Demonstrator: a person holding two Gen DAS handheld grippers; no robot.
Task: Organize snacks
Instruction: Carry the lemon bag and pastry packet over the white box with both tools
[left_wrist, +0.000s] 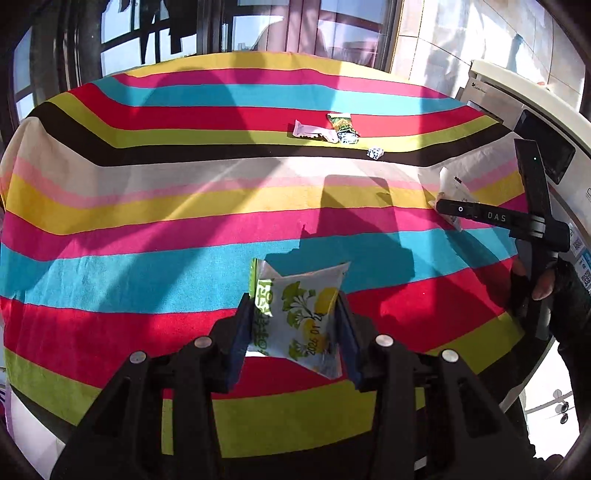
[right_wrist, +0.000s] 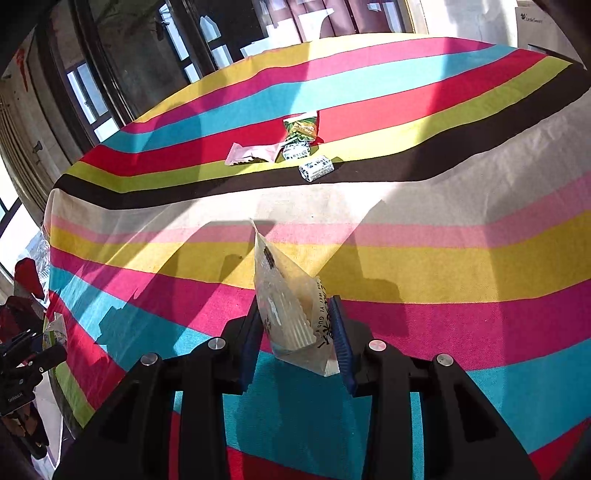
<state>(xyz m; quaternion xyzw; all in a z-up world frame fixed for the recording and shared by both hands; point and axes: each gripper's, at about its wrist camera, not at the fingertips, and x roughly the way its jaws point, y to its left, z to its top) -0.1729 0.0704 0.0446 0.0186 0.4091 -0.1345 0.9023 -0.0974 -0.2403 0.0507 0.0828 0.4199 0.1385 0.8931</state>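
- Two snack packets are held at once, one in each claw, above a table under a bright striped cloth (left_wrist: 147, 229).
- Left wrist view: the left gripper (left_wrist: 295, 321) has its jaws closed partway onto a white packet printed with green leaves and yellow fruit (left_wrist: 299, 314); both blue pads press its sides, and the packet stands tilted up out of the jaws, clear of the cloth.
- Well ahead of this claw, on the lime and red stripes, lies a small cluster: a pale pink wrapper (left_wrist: 314, 131), a green packet (left_wrist: 342, 124) touching its right end, and a blue-and-white sweet (left_wrist: 348, 139) at the green packet's near end.
- A second blue-and-white sweet (left_wrist: 375, 152) lies just right of the cluster, on the black stripe, apart from it.
- Far right of the claw, the right gripper (left_wrist: 448, 206) shows side-on with a clear packet (left_wrist: 452, 188) in it; a gloved hand (left_wrist: 546, 288) holds its handle.
- Right wrist view: the right gripper (right_wrist: 298, 332) is clamped nearly shut on that translucent snack packet (right_wrist: 288, 306), which rises upright from the pads.
- Ahead of it lie the pink wrapper (right_wrist: 251, 153), the green packet (right_wrist: 301, 129), and the separate blue-and-white sweet (right_wrist: 316, 168), nearest the claw.
- At the far left edge the left gripper (right_wrist: 37, 354) is only partly seen.
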